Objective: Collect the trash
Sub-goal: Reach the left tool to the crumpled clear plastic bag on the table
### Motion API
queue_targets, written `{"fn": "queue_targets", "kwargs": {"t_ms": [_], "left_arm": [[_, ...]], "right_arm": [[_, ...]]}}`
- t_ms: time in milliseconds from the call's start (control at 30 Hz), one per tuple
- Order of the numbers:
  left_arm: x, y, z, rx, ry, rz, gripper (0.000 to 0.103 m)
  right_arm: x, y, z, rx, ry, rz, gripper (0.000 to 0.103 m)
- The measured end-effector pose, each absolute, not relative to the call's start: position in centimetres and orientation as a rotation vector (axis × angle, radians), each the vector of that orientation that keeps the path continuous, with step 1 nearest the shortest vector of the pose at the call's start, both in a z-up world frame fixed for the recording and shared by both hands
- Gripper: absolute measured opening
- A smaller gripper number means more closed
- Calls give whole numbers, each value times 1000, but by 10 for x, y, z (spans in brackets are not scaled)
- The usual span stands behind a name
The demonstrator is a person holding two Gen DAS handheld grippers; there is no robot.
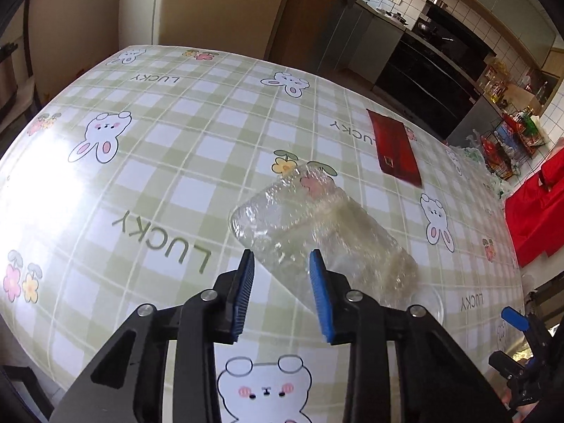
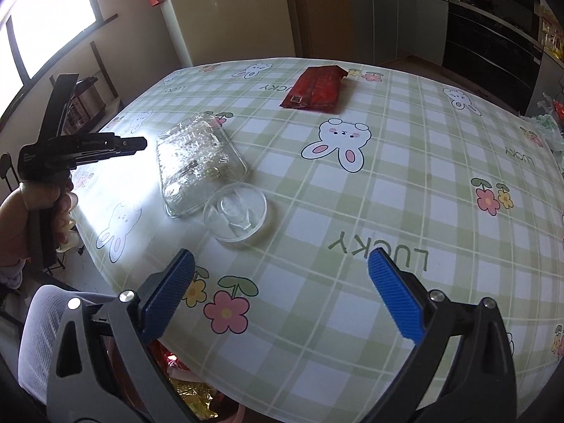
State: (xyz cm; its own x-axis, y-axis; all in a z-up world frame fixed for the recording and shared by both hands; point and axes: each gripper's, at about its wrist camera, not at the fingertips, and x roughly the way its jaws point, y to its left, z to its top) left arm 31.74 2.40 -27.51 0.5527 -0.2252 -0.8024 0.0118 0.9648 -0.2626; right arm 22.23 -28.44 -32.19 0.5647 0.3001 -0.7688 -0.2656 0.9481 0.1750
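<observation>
A crumpled clear plastic container (image 1: 317,225) (image 2: 197,165) lies on its side on the checked tablecloth (image 1: 141,176) (image 2: 423,211). A round clear lid (image 2: 235,211) rests against its near end. A flat red packet (image 1: 394,148) (image 2: 317,88) lies farther back. My left gripper (image 1: 282,261) hovers at the container's edge with a narrow gap between its blue pads; the right wrist view shows its tip (image 2: 141,144) just left of the container, not touching. My right gripper (image 2: 282,271) stands wide open over the near table edge, with nothing between its fingers.
A red bag (image 1: 532,211) and crumpled plastic (image 1: 476,155) sit at the table's right side. Gold and red wrappers (image 2: 190,387) lie below the near edge, beside a white mesh chair back (image 2: 42,335). A fridge and kitchen counters stand behind the table.
</observation>
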Motion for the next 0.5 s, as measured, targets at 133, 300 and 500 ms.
{"fn": "queue_targets", "kwargs": {"t_ms": [133, 300, 500], "left_arm": [[337, 28, -284, -294, 997, -113, 31], [352, 30, -295, -341, 1010, -72, 46], [365, 35, -302, -377, 1010, -85, 47]], "right_arm": [[231, -287, -331, 36, 933, 327, 97], [240, -288, -336, 34, 943, 328, 97], [245, -285, -338, 29, 946, 337, 97]]}}
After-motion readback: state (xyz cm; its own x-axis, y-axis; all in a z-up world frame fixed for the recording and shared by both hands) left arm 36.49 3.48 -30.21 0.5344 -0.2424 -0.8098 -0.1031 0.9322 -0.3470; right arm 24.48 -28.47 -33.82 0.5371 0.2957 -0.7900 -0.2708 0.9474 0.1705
